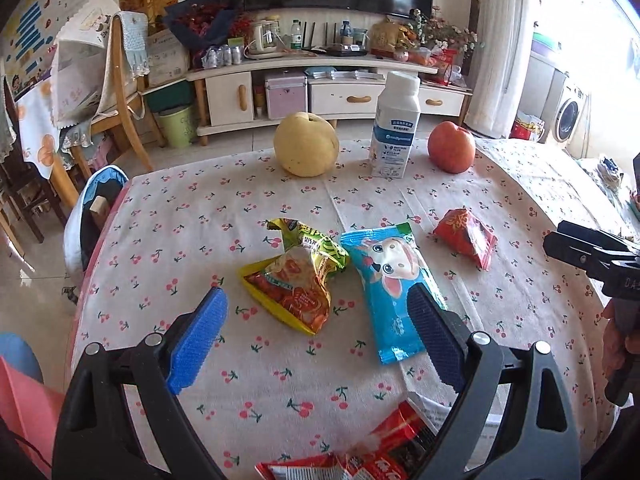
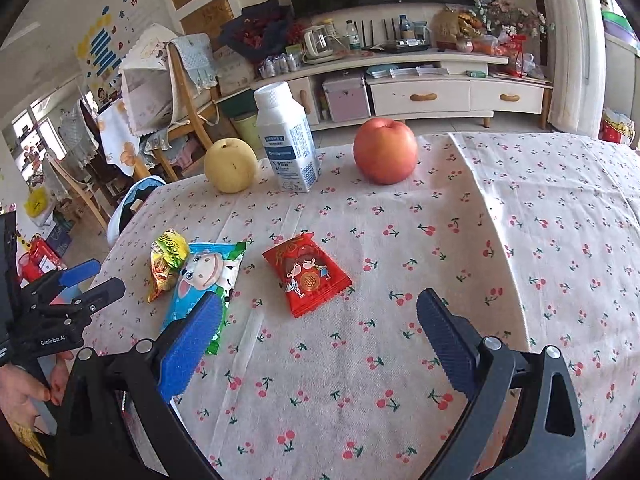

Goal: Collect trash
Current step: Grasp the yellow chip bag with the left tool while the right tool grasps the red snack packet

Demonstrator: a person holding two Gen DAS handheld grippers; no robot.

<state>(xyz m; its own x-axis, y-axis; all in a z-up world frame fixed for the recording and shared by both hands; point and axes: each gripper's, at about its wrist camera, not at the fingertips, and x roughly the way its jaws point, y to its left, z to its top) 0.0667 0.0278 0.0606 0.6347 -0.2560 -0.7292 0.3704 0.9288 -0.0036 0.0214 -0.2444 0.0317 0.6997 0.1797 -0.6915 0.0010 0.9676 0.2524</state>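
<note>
**A:** Trash first. Where does it lie for you?

**B:** Four wrappers on the worktop point(image 2: 520, 208), on its cherry-print cloth. The yellow snack wrapper point(image 1: 296, 280) is crumpled and touches the blue cartoon wrapper point(image 1: 390, 280) along one edge. The red sachet point(image 2: 307, 274) lies apart, to their right. A fourth, the red torn wrapper point(image 1: 384, 446), sits at the near edge under your left gripper.

**A:** What can't you make out?

**B:** That torn wrapper is cut off by the frame bottom and partly covered by the gripper arm; its print is unreadable. In the right wrist view your blue pad covers the near end of the blue cartoon wrapper. Bottle lettering is too small to read.

**A:** Grippers?

**B:** Your left gripper point(image 1: 316, 322) is spread wide, holding nothing; the yellow snack wrapper lies between its fingers in view, and the right finger overlaps the blue one. Contact can't be judged. Your right gripper point(image 2: 318, 322) is equally wide and empty, framing bare cloth just short of the red sachet.

**A:** Hand pose?

**B:** Both grippers point forward and down over the cloth. Your left hand point(image 2: 24, 388) shows at the lower-left edge, fingers around the handle.

**A:** Beyond the trash?

**B:** At the far edge, in a row: yellow pear point(image 1: 306, 145), white bottle point(image 1: 394, 126) upright, red apple point(image 1: 451, 146).
</note>
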